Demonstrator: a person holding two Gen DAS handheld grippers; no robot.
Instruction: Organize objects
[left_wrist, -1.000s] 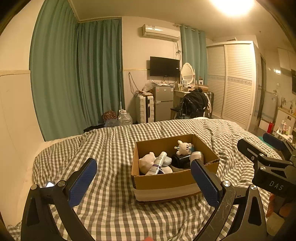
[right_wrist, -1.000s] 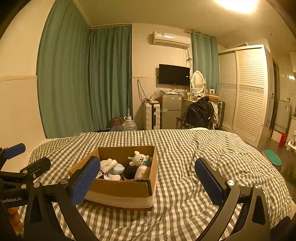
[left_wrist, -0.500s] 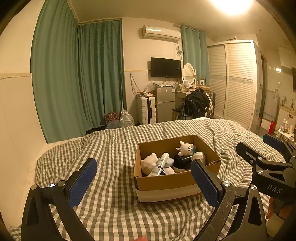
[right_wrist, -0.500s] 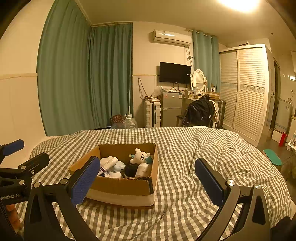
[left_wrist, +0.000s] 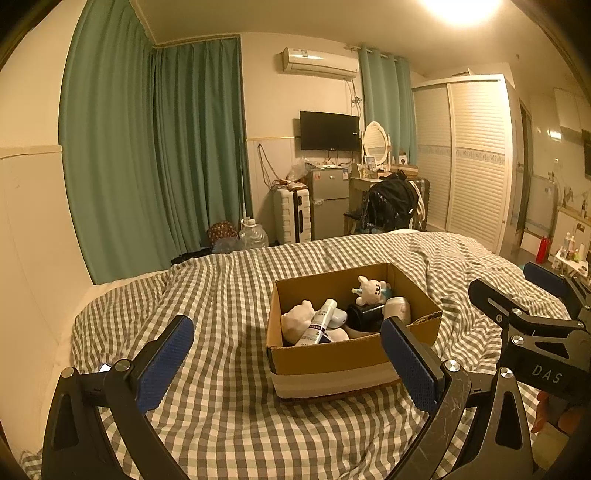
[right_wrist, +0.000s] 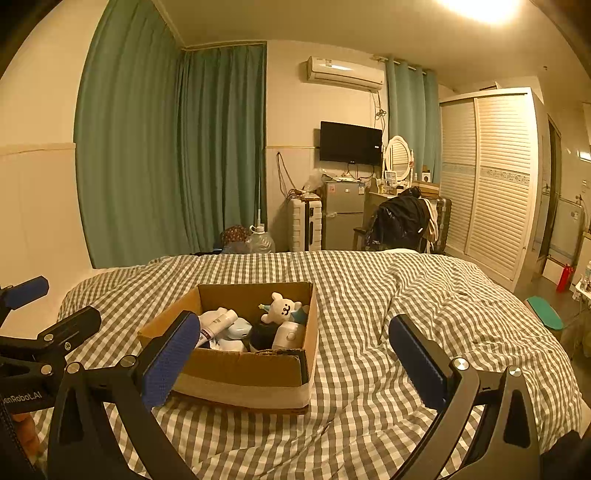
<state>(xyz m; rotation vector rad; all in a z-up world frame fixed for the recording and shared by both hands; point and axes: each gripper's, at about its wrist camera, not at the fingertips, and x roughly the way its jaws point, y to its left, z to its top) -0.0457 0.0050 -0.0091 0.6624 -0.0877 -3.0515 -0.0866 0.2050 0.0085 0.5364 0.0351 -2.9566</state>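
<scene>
An open cardboard box (left_wrist: 334, 360) sits on the checked bedspread (left_wrist: 221, 295); it also shows in the right wrist view (right_wrist: 243, 369). Inside lie a white plush bear (left_wrist: 369, 290), a white tube (left_wrist: 321, 321), a second white plush (left_wrist: 295, 323), a black jar (left_wrist: 364, 315) and a white bottle (left_wrist: 397, 308). My left gripper (left_wrist: 286, 363) is open and empty, hovering before the box's near left side. My right gripper (right_wrist: 295, 363) is open and empty, to the right of the box. Each gripper's frame shows at the edge of the other's view.
The bedspread (right_wrist: 424, 314) is rumpled to the right of the box. Beyond the bed stand green curtains (left_wrist: 155, 155), a white suitcase (left_wrist: 291, 214), a small fridge (left_wrist: 328, 199), a chair with a black backpack (left_wrist: 391, 203) and a louvred wardrobe (left_wrist: 469, 158).
Both grippers have drifted slightly back and up; the box sits a little lower and more centred in both views. Both pairs of jaws stay open and empty.
</scene>
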